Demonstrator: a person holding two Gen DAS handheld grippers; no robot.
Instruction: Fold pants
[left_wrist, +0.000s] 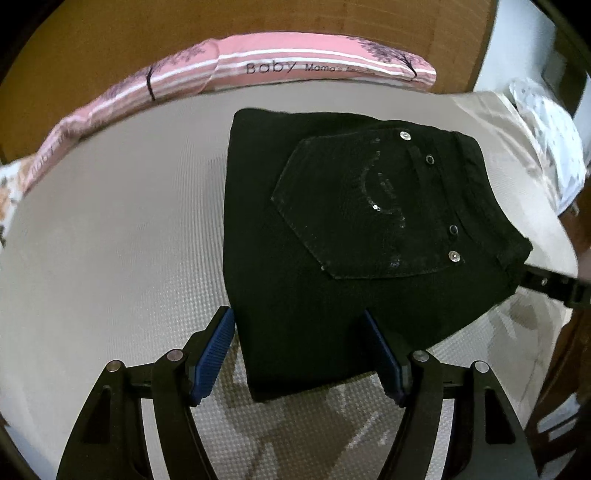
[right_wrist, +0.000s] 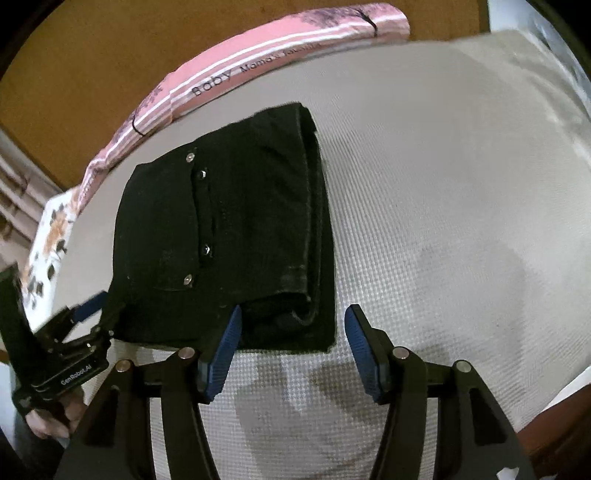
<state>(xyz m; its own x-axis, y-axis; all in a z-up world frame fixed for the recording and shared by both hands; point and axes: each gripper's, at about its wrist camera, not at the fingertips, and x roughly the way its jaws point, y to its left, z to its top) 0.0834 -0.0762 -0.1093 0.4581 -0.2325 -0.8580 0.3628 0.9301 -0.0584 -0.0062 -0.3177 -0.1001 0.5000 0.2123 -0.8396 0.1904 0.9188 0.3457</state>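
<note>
Already folded into a compact black bundle on the grey bed cover (right_wrist: 443, 184), pants (left_wrist: 351, 229) lying just ahead of left gripper (left_wrist: 299, 354), jaws wide astride the near edge, long axis running away; right gripper (right_wrist: 293, 350) equally wide, astride the other near corner.

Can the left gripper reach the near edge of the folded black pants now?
Probably yes. The left gripper is open right at the near edge of the pants, with nothing between them.

Grey textured mattress (left_wrist: 110, 240); pink striped pillow (left_wrist: 280, 62) against brown headboard (left_wrist: 110, 37).
</note>
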